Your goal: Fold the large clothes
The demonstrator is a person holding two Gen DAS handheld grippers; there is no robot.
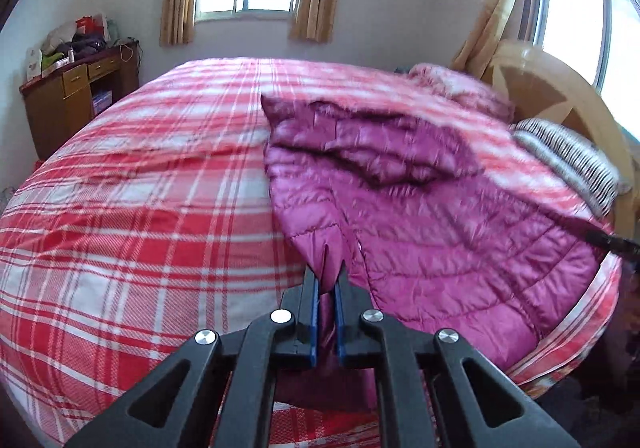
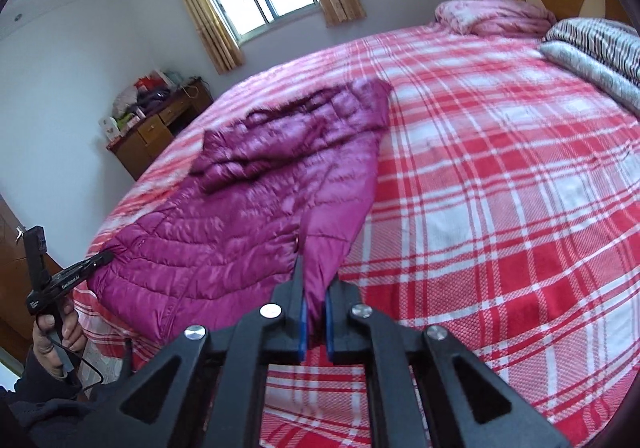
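Note:
A magenta quilted jacket (image 1: 420, 216) lies spread on the bed, with a sleeve folded across its far part. In the left wrist view my left gripper (image 1: 327, 272) is shut on a pinch of the jacket's near edge, the fabric pulled up between the blue pads. My right gripper (image 1: 600, 238) shows at the right edge, touching the jacket's other near corner. In the right wrist view the right gripper (image 2: 318, 272) is shut on a fold of the jacket (image 2: 224, 240). A hand (image 2: 52, 328) holds the left gripper (image 2: 105, 258) at the jacket's left corner.
A red and white plaid cover (image 1: 140, 208) spans the whole bed. A striped pillow (image 1: 572, 160) and a pink bundled blanket (image 1: 460, 88) lie by the wooden headboard (image 1: 560, 88). A cluttered wooden desk (image 1: 80, 88) stands by the far wall.

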